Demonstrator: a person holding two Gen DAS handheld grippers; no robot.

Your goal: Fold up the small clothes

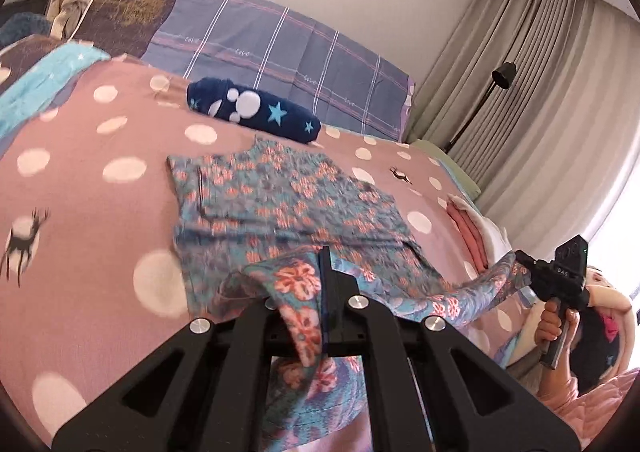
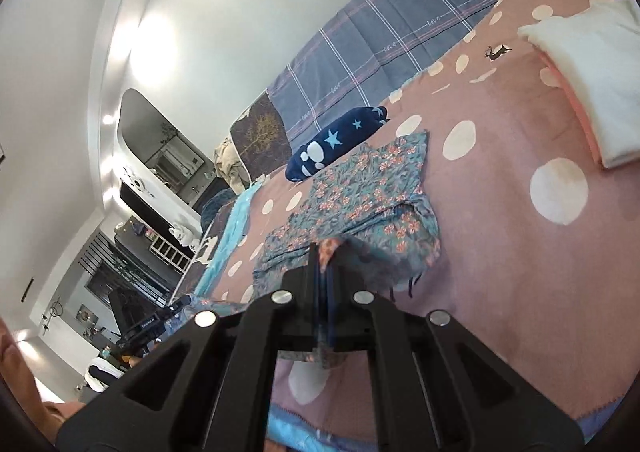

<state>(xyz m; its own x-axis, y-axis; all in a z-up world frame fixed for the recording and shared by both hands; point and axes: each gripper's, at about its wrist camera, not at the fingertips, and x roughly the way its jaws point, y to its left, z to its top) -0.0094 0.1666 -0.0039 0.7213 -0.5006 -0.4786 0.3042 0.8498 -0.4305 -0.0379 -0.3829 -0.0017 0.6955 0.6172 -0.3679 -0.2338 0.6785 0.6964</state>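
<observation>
A small blue floral garment lies spread on the pink dotted bedspread; it also shows in the right wrist view. My left gripper is shut on the garment's near edge and holds it lifted off the bed. My right gripper is shut on another corner of the same edge; it shows at the right of the left wrist view, with the cloth stretched between the two grippers.
A rolled dark blue star-print cloth lies beyond the garment. A plaid pillow leans on the wall. Folded pink and white items sit on the bed's right side. Curtains and a lamp stand behind.
</observation>
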